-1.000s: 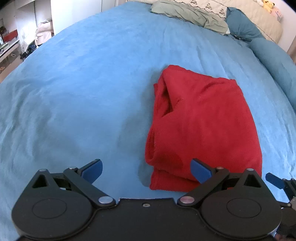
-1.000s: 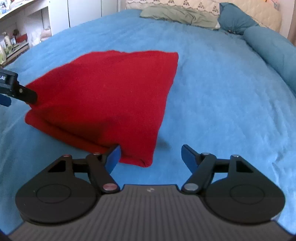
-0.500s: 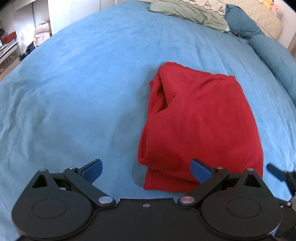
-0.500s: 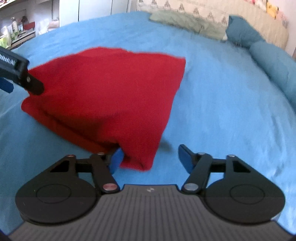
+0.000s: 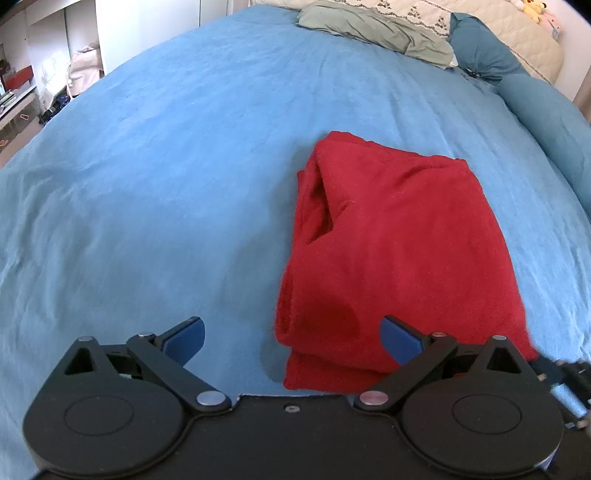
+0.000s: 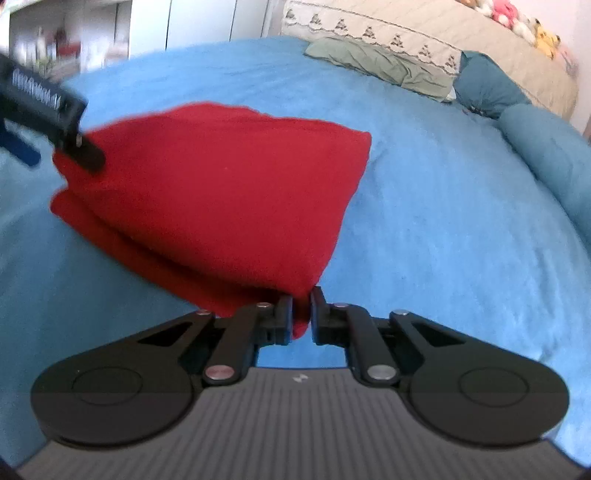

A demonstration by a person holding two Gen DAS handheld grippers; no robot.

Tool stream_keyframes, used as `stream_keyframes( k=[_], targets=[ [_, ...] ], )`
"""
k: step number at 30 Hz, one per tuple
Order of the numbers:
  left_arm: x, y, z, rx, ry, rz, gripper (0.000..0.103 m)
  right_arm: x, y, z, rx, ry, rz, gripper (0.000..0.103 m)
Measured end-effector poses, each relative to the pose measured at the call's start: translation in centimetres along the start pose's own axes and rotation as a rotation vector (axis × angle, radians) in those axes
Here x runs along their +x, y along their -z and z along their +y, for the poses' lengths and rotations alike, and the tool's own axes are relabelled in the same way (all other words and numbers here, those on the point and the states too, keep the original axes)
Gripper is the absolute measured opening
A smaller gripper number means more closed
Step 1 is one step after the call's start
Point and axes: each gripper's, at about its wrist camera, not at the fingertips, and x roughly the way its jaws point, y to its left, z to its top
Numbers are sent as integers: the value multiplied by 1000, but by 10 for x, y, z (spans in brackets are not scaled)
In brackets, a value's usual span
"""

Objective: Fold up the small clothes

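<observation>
Blue bedspread (image 5: 155, 192) is spread across the whole bed and serves as the working area.

Nearest, the right tool (image 6: 302, 314) is seen clamped on the near right corner of the red garment (image 6: 221, 206); its jaws have just been closing, and red cloth is pinched between them. A second ago they stood wide with that corner lying just ahead of them. The corner is judged secured, so a lift and fold-over can be started from this side.

The left tool (image 5: 291, 334) is held wide, with nothing between its blue pads (image 5: 400, 338). It is poised at the garment's near left corner without gripping it, much as it was a second ago. A grasp there is judged to be the missing step before a two-handed fold.

The garment lies already folded into a thick rectangle, right of centre in the left wrist view, with a loose flap gaping along its left edge.

Beyond it, bare bedspread is open on the left and ahead. A green cloth (image 5: 376, 31) and teal pillows (image 5: 484, 59) are well apart at the head of the bed, so room for the fold is judged ample.
</observation>
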Motion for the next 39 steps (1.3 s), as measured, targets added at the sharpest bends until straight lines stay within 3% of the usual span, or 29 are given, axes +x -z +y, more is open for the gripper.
stream_keyframes(
  k=[3,4,8,10,14,17,19,21,22,24,26,29,31,35,37,39],
  targets=[
    [-2,0,1,-3,-4,-7,102,-18,-12,-13,44,-15,-65,23],
    [-2,1,1,-4,-6,-9,102,-22,-15,-23,118,-36,-65,23],
    [1,5,2,-13,-20,0,102,0,9,-70,535,-109,82,22],
    [3,8,2,-6,-33,7,102,12,21,-79,614,-126,118,21],
    [17,18,0,48,-83,52,103,12,15,-71,534,-130,118,22],
    [26,24,0,71,-101,73,103,11,12,-75,528,-153,125,30],
    [27,22,0,71,-104,79,103,4,9,-78,505,-152,120,42],
    [21,16,-2,80,-110,85,102,0,6,-84,476,-155,130,63],
    [15,13,-4,86,-100,76,101,-9,7,-83,459,-160,131,66],
    [1,5,-4,93,-61,56,102,-25,0,-87,428,-173,112,88],
    [-15,-8,-3,97,1,23,103,-35,-15,-90,396,-171,101,103],
    [-25,-36,-6,118,57,-13,103,-40,-45,-99,365,-186,76,103],
    [-10,-55,-7,133,93,36,103,-32,-67,-104,342,-209,78,103],
    [30,-73,-9,150,98,67,98,17,-101,-112,333,-281,183,103],
    [45,-78,-11,156,106,82,89,40,-108,-116,364,-305,224,103],
    [60,-85,-15,140,136,92,87,62,-110,-118,406,-302,261,103]
  ],
)
